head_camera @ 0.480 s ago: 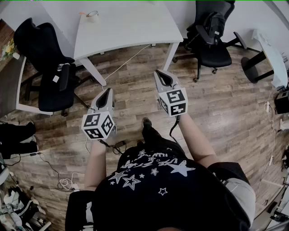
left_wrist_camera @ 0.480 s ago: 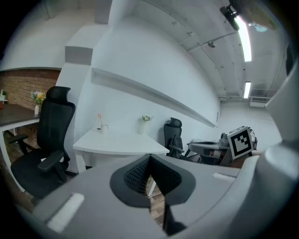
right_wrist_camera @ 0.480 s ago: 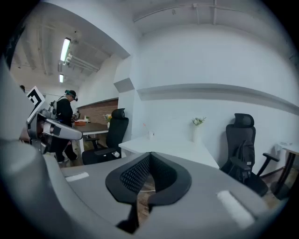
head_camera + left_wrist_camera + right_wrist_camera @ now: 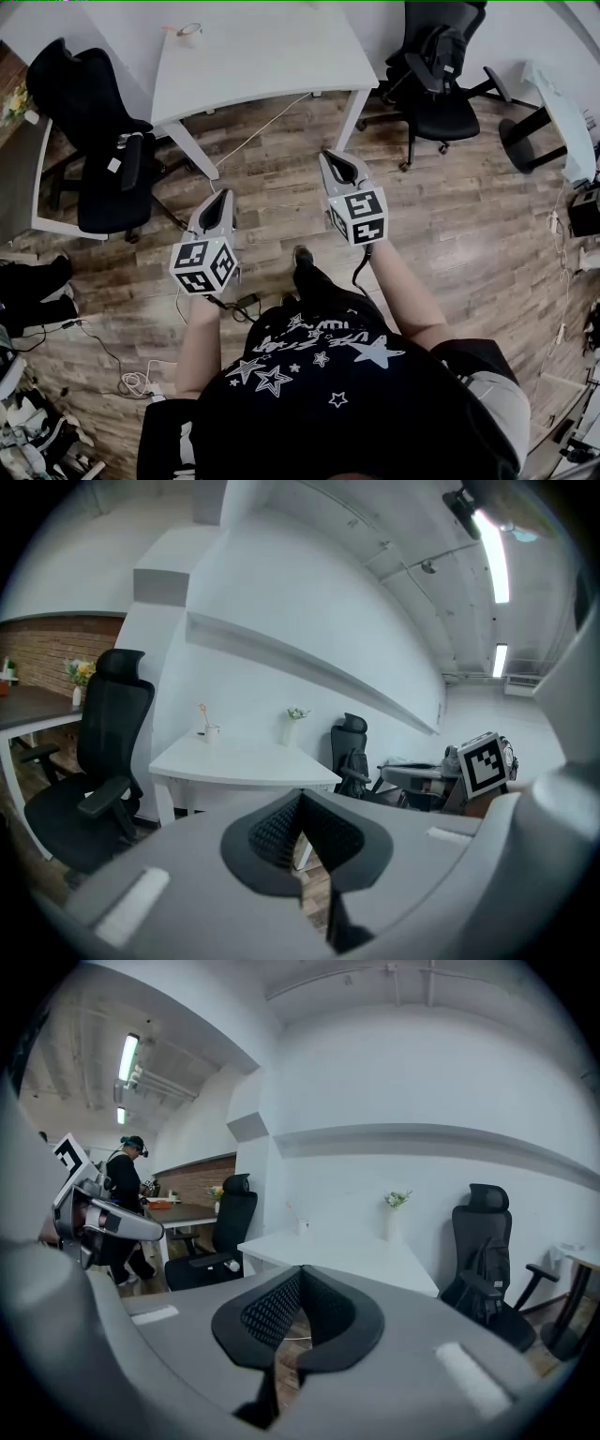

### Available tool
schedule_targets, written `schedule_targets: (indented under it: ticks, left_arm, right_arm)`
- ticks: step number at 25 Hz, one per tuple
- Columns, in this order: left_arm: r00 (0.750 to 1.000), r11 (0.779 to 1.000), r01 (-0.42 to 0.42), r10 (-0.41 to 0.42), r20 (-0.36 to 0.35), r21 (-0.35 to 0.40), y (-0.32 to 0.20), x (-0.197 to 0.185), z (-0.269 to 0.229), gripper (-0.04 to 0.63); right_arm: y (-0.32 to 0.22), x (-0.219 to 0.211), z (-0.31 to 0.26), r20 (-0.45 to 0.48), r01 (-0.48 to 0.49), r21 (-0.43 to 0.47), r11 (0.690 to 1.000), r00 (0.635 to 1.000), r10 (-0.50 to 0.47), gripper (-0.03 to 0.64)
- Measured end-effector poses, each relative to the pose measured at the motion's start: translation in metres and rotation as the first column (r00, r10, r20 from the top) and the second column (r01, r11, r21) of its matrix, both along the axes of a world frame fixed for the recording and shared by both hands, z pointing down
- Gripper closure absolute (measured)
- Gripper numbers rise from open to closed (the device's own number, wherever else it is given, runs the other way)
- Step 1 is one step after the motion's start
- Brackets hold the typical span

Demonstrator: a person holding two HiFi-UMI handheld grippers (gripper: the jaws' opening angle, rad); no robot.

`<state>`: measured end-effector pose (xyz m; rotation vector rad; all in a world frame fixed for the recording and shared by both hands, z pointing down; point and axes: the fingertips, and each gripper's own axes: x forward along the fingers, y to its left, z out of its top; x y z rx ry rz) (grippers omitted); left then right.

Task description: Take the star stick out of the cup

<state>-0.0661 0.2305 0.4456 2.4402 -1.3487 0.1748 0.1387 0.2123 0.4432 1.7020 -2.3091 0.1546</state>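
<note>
Star stick [image 4: 202,712]: stood in the cup [image 4: 213,730], far beyond your left gripper [image 4: 300,803] and right gripper [image 4: 301,1277].
Jaws: both pairs pressed together, empty.

Left hand-held gripper [image 4: 225,195], right hand-held gripper [image 4: 333,157]; closed

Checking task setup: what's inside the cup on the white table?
A thin stick stands in the cup, its top above the rim. The cup's wall hides its lower end and anything else inside.
</note>
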Motion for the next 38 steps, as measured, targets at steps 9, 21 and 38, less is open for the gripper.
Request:
schedule_targets:
  ticks: [9,21,38]
  left_arm:
    - [0.998,0.998,0.057,-0.057,0.016,-0.015,-0.056,0.004,0.005,0.592]
    - [0.991,0.992,0.121,-0.123,0.05,0.026,-0.137,0.018,-0.004,0.592]
    - [0.989,0.989,0.147,-0.147,0.035,-0.01,-0.301,-0.022,0.028,0.592]
  right_arm:
    - [-0.069,0.017,-0.001,0.072,0.014,0.024,1.0,0.997,-0.016,0.6]
    - [-0.174,0.027,-0.005,0.14,0.087,0.05,0.995,0.986,-0.093,0.6]
    - [-0.326,0.005,0.02,0.105,0.077,-0.001,0.997,0.991,-0.077,0.6]
